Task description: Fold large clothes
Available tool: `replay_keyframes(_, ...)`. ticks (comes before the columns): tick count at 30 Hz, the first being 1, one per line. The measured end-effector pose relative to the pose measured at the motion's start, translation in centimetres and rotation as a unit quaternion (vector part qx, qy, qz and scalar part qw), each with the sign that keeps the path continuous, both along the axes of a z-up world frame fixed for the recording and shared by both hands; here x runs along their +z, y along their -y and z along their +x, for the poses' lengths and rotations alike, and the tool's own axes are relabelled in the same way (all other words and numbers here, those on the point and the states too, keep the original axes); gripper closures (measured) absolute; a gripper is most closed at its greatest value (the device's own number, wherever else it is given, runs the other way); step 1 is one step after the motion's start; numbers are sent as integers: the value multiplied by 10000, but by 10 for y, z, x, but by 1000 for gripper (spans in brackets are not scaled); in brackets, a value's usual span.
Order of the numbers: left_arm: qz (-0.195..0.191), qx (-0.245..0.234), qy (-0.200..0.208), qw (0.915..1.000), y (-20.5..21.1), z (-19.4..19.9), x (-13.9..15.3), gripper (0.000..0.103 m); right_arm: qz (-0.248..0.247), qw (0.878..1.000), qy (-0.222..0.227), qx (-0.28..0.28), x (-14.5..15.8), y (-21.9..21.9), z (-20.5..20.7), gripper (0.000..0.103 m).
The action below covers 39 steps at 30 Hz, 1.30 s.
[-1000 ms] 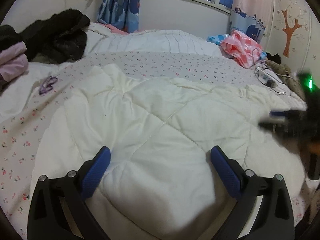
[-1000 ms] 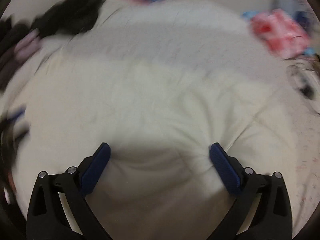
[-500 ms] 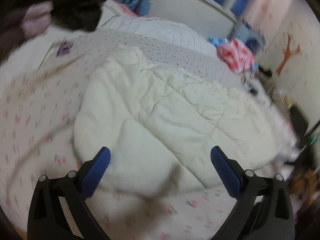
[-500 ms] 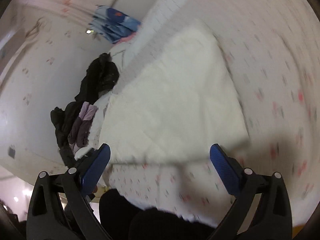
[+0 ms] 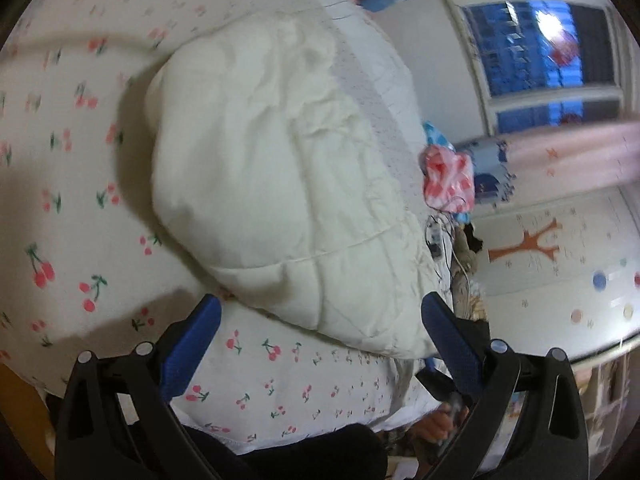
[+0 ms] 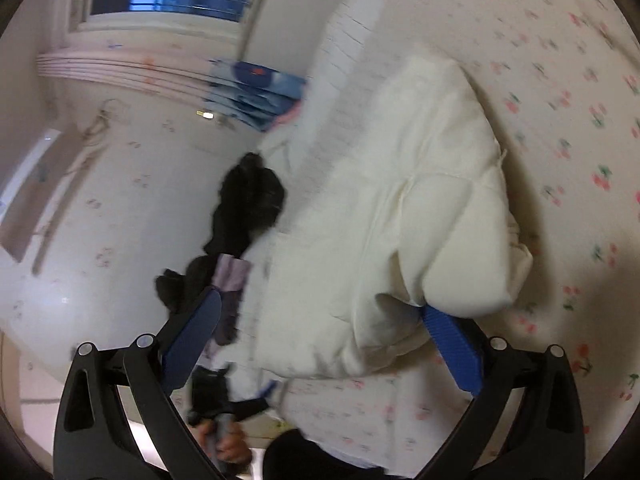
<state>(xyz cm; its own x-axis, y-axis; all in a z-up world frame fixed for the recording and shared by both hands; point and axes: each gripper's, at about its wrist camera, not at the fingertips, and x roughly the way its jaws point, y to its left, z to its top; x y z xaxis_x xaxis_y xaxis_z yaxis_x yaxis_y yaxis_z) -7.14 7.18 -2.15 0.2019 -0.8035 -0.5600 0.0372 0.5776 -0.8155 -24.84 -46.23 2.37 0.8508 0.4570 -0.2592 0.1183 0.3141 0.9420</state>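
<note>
- Both your grippers, left (image 5: 320, 336) and right (image 6: 320, 332), had jaws spread wide, holding nothing.
- Your white padded coat (image 5: 280, 168) lay bunched on the cherry-print sheet (image 5: 80, 200).

bed (image 5: 80, 184) – cherry-print sheet | on it: folded white jacket (image 5: 272, 168), seemingly padded

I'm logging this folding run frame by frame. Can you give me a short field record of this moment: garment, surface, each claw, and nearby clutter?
garment: white padded coat, bundled into a thick folded heap
surface: cherry-print sheet on a bed
left claw: open, holding nothing, at the coat's near edge
right claw: open, holding nothing; one finger sits against the coat's near end
clutter: dark clothes piled beyond the coat; pink bag and cables by the bed's far side
</note>
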Motion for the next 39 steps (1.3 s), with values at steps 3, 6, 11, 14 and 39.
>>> replay_keyframes(3,41,235,-223,9995,3,5,-15,7,-157,9998,-3,77,8,1,-5,6)
replay_keyframes(6,143,396,-67,9991,6,11,-14,7,-403,9986,-316,148,2,-6,-14,6)
replay_keyframes(11,92,735,239,9970,7,28,-7,7,-942,9911,-896,296,-28,-27,-27,6)
replay_keyframes(14,368,697,394,9961,16,28,-8,7,-1108,9901,-856,-94,-29,-15,-26,6)
replay_keyframes(39,541,-161,1118,9921,-15,4,71,66,-823,9961,248,-191,24,-5,-82,74)
